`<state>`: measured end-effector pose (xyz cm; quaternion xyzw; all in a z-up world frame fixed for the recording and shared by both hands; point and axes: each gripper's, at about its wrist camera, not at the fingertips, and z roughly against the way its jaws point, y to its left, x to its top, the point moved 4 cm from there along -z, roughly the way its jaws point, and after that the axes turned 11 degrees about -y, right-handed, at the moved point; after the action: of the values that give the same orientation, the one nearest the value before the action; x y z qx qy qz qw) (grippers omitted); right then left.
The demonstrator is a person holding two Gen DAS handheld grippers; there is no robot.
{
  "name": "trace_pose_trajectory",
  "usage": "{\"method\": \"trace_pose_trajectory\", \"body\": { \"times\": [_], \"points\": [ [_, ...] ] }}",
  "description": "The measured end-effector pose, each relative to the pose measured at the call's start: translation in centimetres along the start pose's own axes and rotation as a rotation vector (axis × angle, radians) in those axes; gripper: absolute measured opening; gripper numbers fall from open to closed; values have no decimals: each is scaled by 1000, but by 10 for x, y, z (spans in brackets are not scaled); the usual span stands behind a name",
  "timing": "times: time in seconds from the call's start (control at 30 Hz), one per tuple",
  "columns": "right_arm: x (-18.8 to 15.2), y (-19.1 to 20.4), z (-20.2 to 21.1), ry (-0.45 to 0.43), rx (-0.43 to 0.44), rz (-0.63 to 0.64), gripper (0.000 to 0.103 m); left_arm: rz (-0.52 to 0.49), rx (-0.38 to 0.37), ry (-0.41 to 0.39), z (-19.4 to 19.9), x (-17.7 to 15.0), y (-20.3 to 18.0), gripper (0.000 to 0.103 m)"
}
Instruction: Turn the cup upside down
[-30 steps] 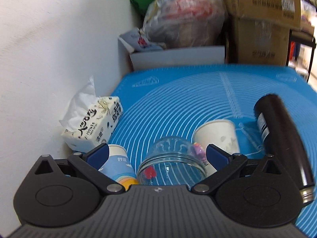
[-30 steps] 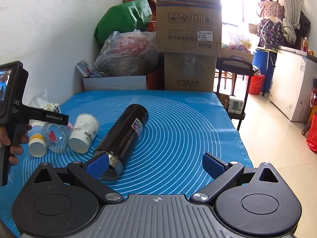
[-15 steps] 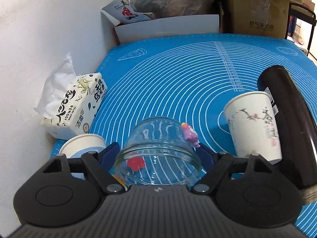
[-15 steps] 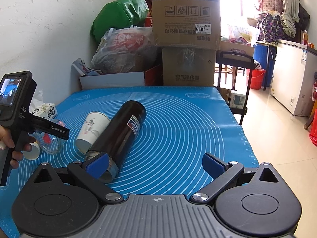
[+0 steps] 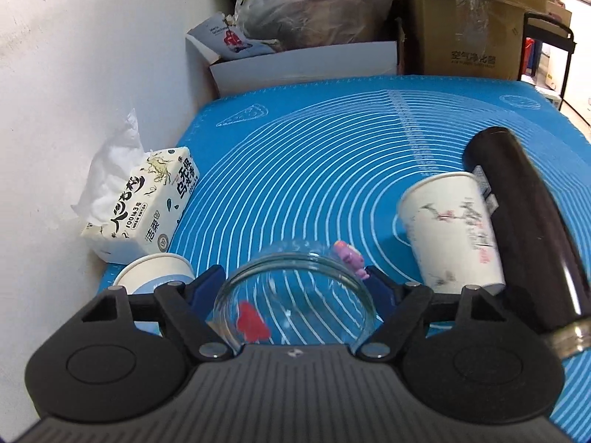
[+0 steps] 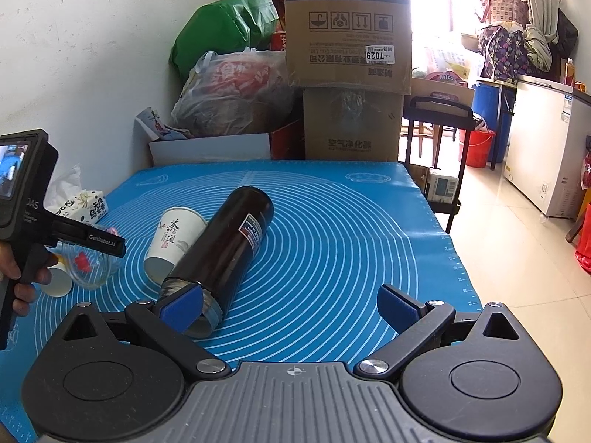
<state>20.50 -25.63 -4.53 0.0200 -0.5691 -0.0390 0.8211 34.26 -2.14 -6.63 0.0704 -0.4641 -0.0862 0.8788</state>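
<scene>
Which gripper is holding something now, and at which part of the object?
The left gripper holds the clear glass cup by its sides, near the rim. The right gripper is open and holds nothing.
</scene>
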Motion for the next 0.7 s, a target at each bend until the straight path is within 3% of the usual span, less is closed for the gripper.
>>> {"method": "trace_pose_trajectory", "body": {
  "times": [0.27, 0.3, 0.33, 0.4, 0.5, 0.6, 0.7],
  "points": [
    [1, 2, 12, -10, 6, -1, 102, 11, -17, -30, 36, -13, -6, 72],
    [1, 2, 13, -11, 6, -1, 102, -4, -5, -43, 42, -15, -9, 65],
    [1, 2, 15, -12, 6, -1, 102, -21, 8, -63, 49, -16, -11, 45],
    [0, 2, 18, -11, 7, -6, 102, -37, 47, -85, 61, -14, -12, 29],
    [-2, 2, 23, -9, 12, -14, 102, -46, 83, -76, 59, -16, -11, 34],
    [-2, 2, 28, -14, 13, -4, 102, -51, 112, -58, 56, -22, -6, 47],
    [-1, 1, 30, -16, 7, 11, 102, -17, 93, -50, 62, -23, 2, 47]
  ]
}}
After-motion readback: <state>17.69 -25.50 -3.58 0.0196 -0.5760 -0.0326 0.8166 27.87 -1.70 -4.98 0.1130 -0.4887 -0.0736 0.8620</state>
